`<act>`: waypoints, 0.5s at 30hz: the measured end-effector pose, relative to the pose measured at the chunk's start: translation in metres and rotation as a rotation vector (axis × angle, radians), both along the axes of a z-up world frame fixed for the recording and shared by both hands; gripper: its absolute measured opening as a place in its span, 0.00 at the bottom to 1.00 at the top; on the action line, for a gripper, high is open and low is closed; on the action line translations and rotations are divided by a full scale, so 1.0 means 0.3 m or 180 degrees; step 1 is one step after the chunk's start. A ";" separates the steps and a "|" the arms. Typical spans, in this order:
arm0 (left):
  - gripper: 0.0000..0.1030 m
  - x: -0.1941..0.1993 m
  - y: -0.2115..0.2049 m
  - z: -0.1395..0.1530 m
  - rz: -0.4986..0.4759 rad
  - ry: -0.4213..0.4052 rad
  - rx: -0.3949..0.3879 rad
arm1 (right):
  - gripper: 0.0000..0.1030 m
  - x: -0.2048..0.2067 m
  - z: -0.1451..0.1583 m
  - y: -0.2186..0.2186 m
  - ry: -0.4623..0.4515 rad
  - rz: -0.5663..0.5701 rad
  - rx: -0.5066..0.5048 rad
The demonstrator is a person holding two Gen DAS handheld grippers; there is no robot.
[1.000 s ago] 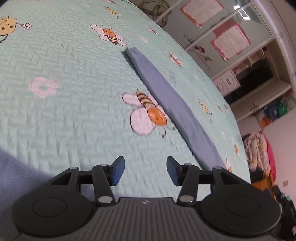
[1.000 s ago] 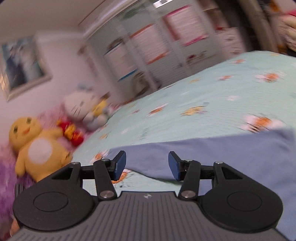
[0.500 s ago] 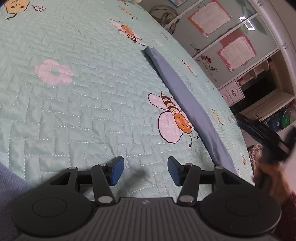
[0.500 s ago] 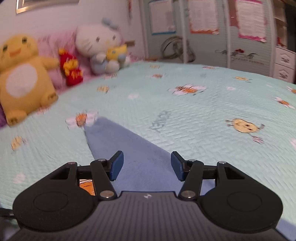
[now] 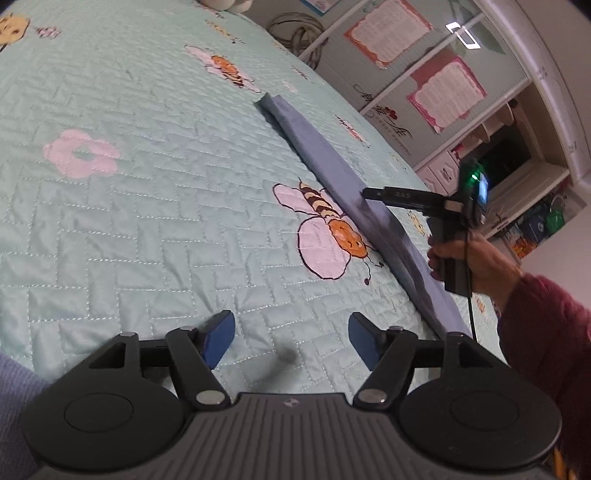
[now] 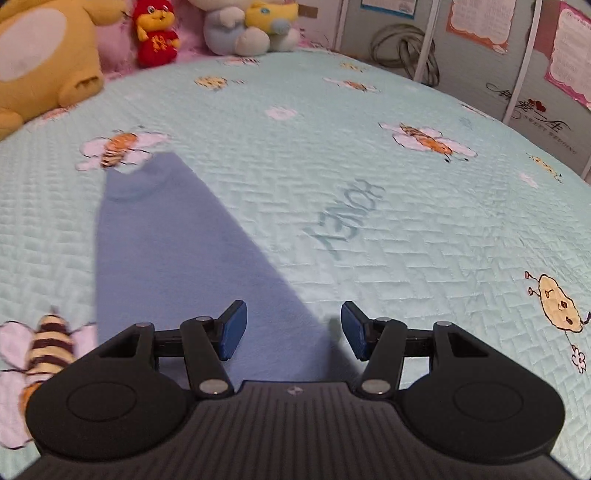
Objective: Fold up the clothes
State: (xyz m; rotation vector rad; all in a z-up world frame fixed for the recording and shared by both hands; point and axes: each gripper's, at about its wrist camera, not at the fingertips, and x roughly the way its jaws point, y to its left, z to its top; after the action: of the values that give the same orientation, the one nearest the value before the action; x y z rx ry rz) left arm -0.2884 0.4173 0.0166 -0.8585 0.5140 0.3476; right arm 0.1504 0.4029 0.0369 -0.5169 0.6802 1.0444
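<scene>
A blue garment (image 6: 177, 254) lies flat on the mint quilted bedspread (image 6: 332, 155), its cuffed end pointing away from me. In the left wrist view the same blue garment (image 5: 325, 158) shows as a long narrow strip running to the right. My right gripper (image 6: 293, 328) hovers over the garment's near part, open, nothing between its pads. My left gripper (image 5: 291, 339) hangs low over bare quilt left of the strip, its jaws opening and empty. A hand in a red sleeve holds the right gripper (image 5: 406, 195) above the strip. More blue cloth (image 5: 14, 387) sits at the lower left corner.
Plush toys line the head of the bed: a yellow one (image 6: 40, 62), a small red one (image 6: 157, 35) and a white one (image 6: 243, 29). Cupboard doors with pink posters (image 5: 443, 92) and a coiled cable (image 6: 406, 51) stand beyond the bed's far edge.
The right gripper swung across the bed and levelled out over the blue garment, coming into the left wrist view. The left gripper sank toward the quilt and its jaws widened.
</scene>
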 end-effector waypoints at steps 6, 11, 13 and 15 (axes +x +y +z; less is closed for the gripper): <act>0.74 0.003 -0.002 0.000 0.0000 -0.0016 0.0008 | 0.46 0.050 -0.028 -0.008 0.0414 -0.0024 0.0029; 0.74 0.002 0.001 0.001 0.0010 -0.0025 -0.0014 | 0.08 -0.024 -0.008 0.001 0.0315 0.0090 -0.0017; 0.74 -0.002 0.011 0.000 0.0030 -0.0052 -0.0091 | 0.05 -0.091 0.010 0.000 0.0044 0.0124 -0.0031; 0.74 -0.006 0.023 -0.002 0.0054 -0.0081 -0.0181 | 0.05 -0.189 0.033 -0.012 -0.0352 0.0210 -0.0022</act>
State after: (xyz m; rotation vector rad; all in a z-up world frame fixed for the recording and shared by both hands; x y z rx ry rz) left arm -0.2903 0.4243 0.0162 -0.9217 0.4950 0.3385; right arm 0.0937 0.3993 0.0469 -0.6021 0.5724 1.0675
